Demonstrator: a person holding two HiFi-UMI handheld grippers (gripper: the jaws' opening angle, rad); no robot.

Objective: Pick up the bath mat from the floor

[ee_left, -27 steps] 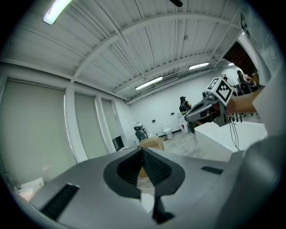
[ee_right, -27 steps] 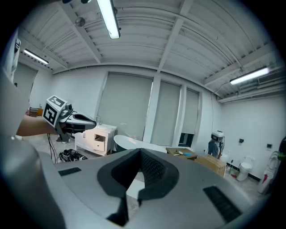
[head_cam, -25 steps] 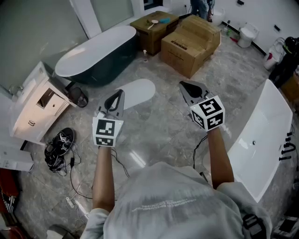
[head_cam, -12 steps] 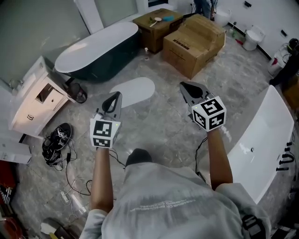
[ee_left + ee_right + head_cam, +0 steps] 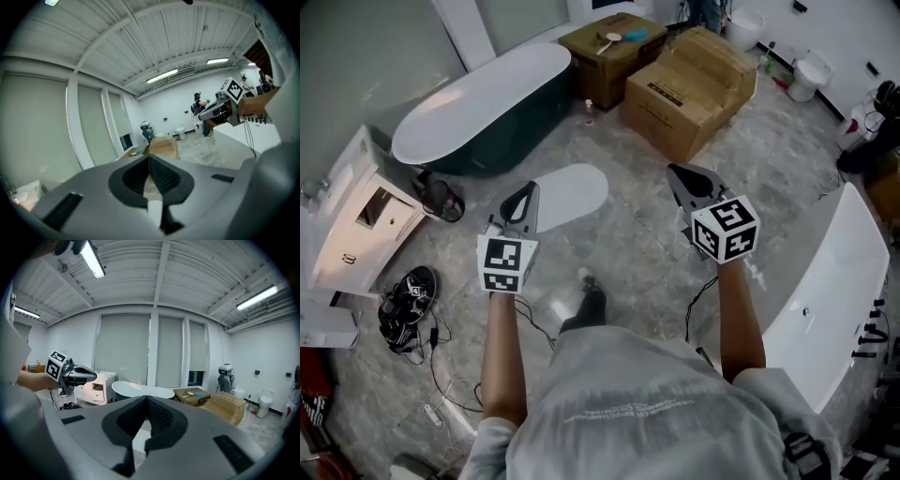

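White bath mat lies flat; left tongs and right tongs both closed, empty

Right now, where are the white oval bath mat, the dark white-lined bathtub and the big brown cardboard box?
white oval bath mat (image 5: 577,190): head view, middle of its top.
dark white-lined bathtub (image 5: 478,94): head view, white inner basin.
big brown cardboard box (image 5: 689,84): head view, top flap.
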